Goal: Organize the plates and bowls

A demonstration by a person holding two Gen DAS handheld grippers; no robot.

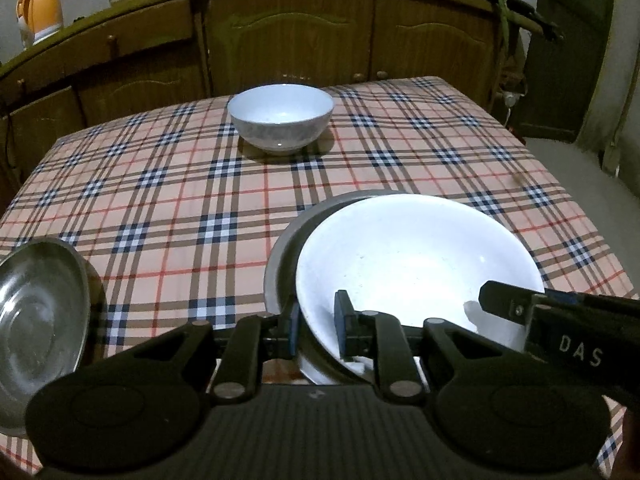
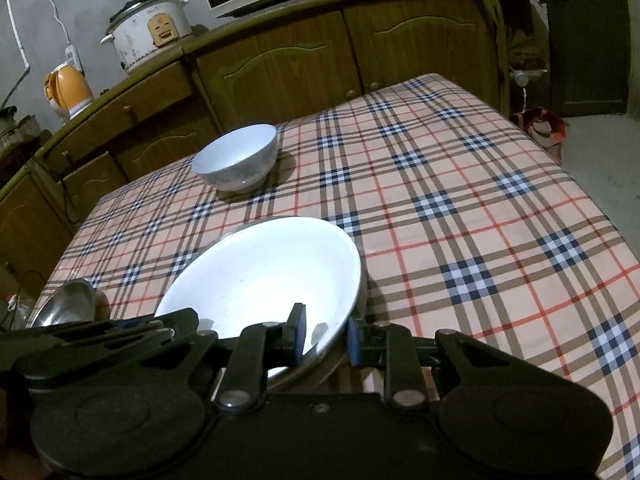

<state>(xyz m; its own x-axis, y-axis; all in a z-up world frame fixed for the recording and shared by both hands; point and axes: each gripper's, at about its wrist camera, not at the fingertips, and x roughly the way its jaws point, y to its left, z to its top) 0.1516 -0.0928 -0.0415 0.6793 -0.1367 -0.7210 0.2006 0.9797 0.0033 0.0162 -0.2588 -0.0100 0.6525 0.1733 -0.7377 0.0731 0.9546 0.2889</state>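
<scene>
Both grippers hold a large white plate (image 1: 416, 264) (image 2: 260, 276) by its near rim, low over the checked tablecloth (image 1: 160, 208). My left gripper (image 1: 320, 328) is shut on the rim's left part, one pad inside and one outside. My right gripper (image 2: 326, 336) is shut on the rim's right part in the same way. A grey metal plate (image 1: 282, 248) shows as a crescent under the white plate's left side; I cannot tell whether the two touch. A white bowl (image 1: 280, 116) (image 2: 236, 156) stands alone at the table's far side.
A shiny metal dish (image 1: 40, 320) (image 2: 68, 304) sits at the table's near left corner. Wooden cabinets (image 1: 288, 40) run behind the table, with an orange kettle (image 2: 68, 88) and a rice cooker (image 2: 148, 32) on top. Bare floor (image 2: 600, 152) lies to the right.
</scene>
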